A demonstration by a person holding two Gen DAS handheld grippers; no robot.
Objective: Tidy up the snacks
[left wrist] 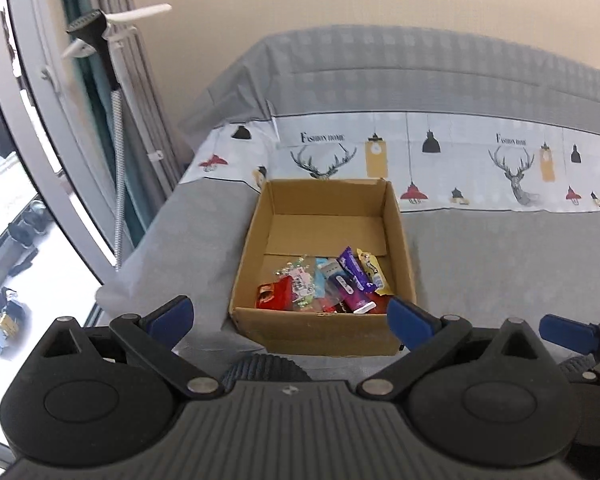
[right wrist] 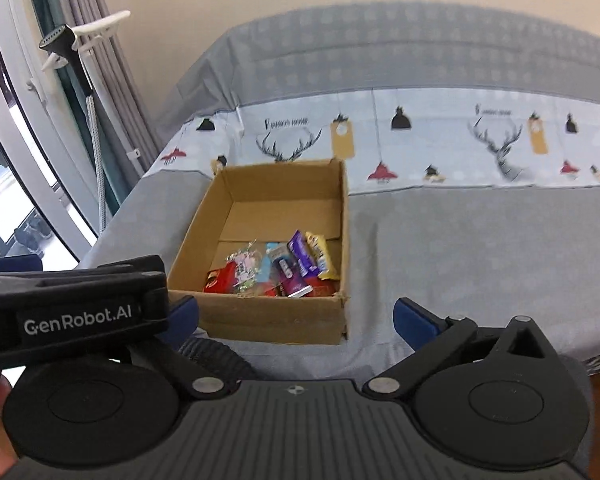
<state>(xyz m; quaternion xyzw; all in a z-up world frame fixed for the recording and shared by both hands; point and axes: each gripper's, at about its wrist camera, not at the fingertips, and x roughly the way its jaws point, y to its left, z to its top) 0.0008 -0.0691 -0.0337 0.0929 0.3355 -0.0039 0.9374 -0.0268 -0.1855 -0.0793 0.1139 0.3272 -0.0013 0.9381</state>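
Blocking the lower part of both views, the dark gripper bodies hide the near edge of the bed (left wrist: 500, 264), and in the right wrist view the left gripper's side crosses the frame at nine o'clock, covering the right gripper's left blue fingertip almost wholly. The left gripper (left wrist: 290, 318) is released, jaws spread wide with nothing between them; the right gripper (right wrist: 296, 316) is likewise spread and empty. The cardboard box (left wrist: 324, 332) sits on the grey bedspread, just beyond the left gripper toward twelve o'clock. Its open top shows a heap of snacks (left wrist: 324, 284) crowded against the near wall: red, purple, yellow, pale blue and clear wrappers, overlapping so individual packets are hard to separate. The far half of the box floor is bare.
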